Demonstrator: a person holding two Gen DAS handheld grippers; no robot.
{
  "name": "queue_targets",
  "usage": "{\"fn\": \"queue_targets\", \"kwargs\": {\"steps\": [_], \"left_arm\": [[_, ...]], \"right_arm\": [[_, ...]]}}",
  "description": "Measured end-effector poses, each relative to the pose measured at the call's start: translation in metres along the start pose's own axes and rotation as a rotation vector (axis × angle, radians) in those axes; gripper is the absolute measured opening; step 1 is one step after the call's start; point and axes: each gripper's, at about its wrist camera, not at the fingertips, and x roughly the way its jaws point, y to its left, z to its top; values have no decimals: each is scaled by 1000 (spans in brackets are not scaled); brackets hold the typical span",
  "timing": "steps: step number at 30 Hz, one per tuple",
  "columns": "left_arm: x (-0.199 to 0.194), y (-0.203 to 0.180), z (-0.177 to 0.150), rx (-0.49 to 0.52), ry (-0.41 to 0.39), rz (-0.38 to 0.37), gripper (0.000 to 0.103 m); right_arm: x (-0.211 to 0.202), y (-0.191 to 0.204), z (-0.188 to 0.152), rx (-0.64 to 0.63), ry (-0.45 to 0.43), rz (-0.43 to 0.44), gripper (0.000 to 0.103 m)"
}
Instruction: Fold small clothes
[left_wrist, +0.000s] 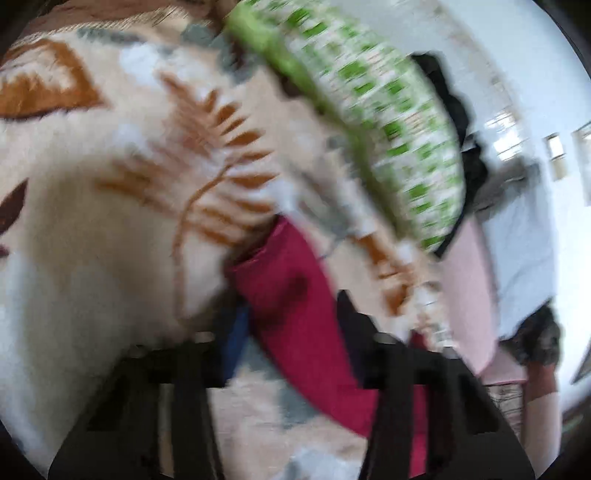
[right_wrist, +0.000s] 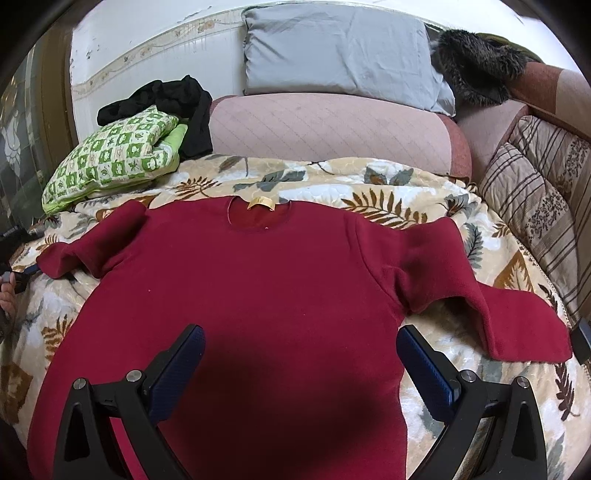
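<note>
The quilt (right_wrist: 406, 192) lay under my red top (right_wrist: 258, 280), spread flat, neck away from me. My right tongs (right_wrist: 301, 354) hung apart over its body. My left tongs (left_wrist: 288, 325) looked clamped on the sleeve (left_wrist: 295, 295); I judged it best folded straight across the chest.

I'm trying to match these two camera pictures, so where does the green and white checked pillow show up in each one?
Left wrist view: the green checked pillow runs as a blurred diagonal band across the upper middle, above the red sleeve.
Right wrist view: the pillow lies at upper left, beyond the red sweater.
Shared landmark: the black garment lying against the pillow.
</note>
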Motion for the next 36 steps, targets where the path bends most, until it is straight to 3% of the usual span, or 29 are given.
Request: {"fn": "queue_targets", "kwargs": {"steps": [3, 6, 12, 16, 19, 22, 28, 33, 36], "left_arm": [[-2, 5, 0, -16, -21, 23, 9], [-15, -4, 0, 38, -89, 59, 5], [-101, -36, -1, 76, -439, 126, 5], [-139, -49, -7, 68, -588, 141, 5], [-131, -72, -13, 157, -554, 98, 5], [-110, -117, -32, 288, -456, -12, 5], [-67, -225, -109, 505, -237, -238, 5], [-2, -306, -192, 654, -83, -283, 5], [25, -332, -234, 748, -41, -283, 5]], "right_arm": [[0, 1, 0, -11, 1, -3, 103], [1, 1, 0, -14, 7, -6, 103], [-1, -4, 0, 5, 5, -4, 103], [-2, -6, 0, 14, 12, 1, 103], [-6, -9, 0, 10, 15, -10, 103], [-14, -16, 0, 2, 8, -38, 103], [-36, -49, -1, 66, 3, -74, 103], [-47, -71, -6, 98, 22, -102, 103], [-55, -85, -11, 103, 31, -127, 103]]}}
